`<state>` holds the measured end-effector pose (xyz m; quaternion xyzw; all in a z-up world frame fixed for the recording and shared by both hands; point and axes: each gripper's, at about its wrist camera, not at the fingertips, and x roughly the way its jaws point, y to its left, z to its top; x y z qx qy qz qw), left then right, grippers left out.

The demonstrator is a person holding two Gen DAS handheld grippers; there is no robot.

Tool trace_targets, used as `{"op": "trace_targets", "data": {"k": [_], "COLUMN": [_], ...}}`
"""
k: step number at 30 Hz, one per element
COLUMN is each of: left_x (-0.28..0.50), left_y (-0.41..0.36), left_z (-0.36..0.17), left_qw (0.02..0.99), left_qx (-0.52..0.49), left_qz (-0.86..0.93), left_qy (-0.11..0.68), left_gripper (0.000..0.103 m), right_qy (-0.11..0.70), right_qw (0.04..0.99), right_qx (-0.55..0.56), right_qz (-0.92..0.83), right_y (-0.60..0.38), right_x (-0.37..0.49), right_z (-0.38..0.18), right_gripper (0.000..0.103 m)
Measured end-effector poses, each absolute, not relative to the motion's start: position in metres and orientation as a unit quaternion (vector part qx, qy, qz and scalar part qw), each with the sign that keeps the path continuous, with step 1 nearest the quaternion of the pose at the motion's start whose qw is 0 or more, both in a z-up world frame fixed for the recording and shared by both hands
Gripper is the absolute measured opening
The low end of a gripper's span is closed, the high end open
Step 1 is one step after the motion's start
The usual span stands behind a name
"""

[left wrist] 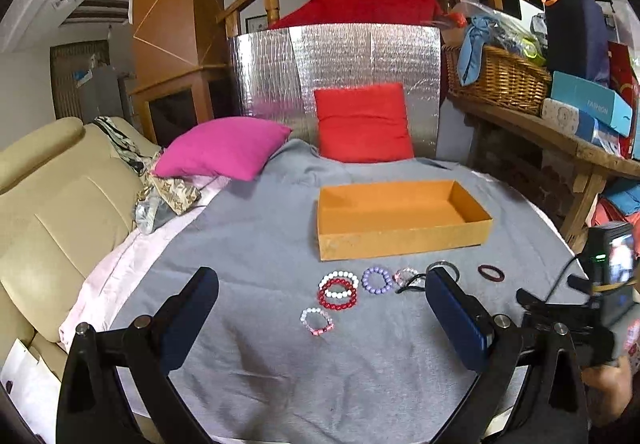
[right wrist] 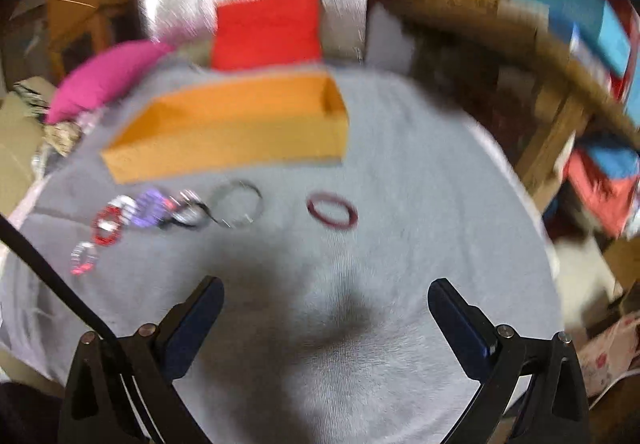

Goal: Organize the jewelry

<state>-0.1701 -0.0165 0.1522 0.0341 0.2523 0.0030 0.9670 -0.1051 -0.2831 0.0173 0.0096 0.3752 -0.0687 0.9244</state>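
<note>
Both hand-held grippers gape wide and empty; the dark red ring lies flat ahead of the right hand-held gripper, nearer it than the left hand-held gripper.

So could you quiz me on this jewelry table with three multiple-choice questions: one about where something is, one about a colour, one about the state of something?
1. Where do the bracelets lie relative to the orange box?
A. Inside it
B. On the grey cloth in front of it
C. On the pink cushion

2. What colour is the beaded bracelet just right of the red and white ones?
A. Purple
B. Green
C. Yellow

3. What state are the left gripper and right gripper in?
A. Both open, holding nothing
B. Both shut on a bracelet
C. One holds the box

Answers:
1. B, since the box interior shows only bare cardboard and the bracelets sit in a row on the cloth.
2. A, its beads look lilac-purple.
3. A, each pair of fingers stands wide apart over bare cloth.
</note>
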Motion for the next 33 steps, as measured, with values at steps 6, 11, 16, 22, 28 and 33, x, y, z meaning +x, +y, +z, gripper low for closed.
{"op": "trace_targets", "data": {"k": [6,11,16,22,28,33], "left_x": [-0.178,-0.177,-0.174,-0.169,-0.166,-0.165], "left_y": [-0.020,-0.019,-0.016,-0.016,-0.013,-0.009], "left_z": [0.158,0.157,0.152,0.144,0.141,0.139], "left_qw": [0.969,0.969,0.968,0.966,0.965,0.964], "left_qx": [0.037,0.038,0.035,0.038,0.039,0.038], "left_qz": [0.001,0.003,0.009,0.013,0.019,0.023], "left_qy": [0.243,0.243,0.248,0.256,0.260,0.261], "left_gripper": [0.103,0.103,0.103,0.103,0.103,0.103], "right_qy": [0.296,0.277,0.283,0.289,0.280,0.271], "right_qw": [0.954,0.960,0.959,0.957,0.958,0.961], "right_qx": [0.021,0.021,0.023,0.036,0.052,0.047], "right_qz": [-0.043,-0.037,-0.017,-0.003,0.006,-0.005], "right_y": [-0.265,-0.244,-0.235,-0.230,-0.222,-0.214], "right_x": [-0.141,-0.147,-0.149,-0.146,-0.152,-0.158], "right_z": [0.078,0.094,0.094,0.094,0.100,0.104], "right_gripper": [0.103,0.103,0.103,0.103,0.103,0.103]}}
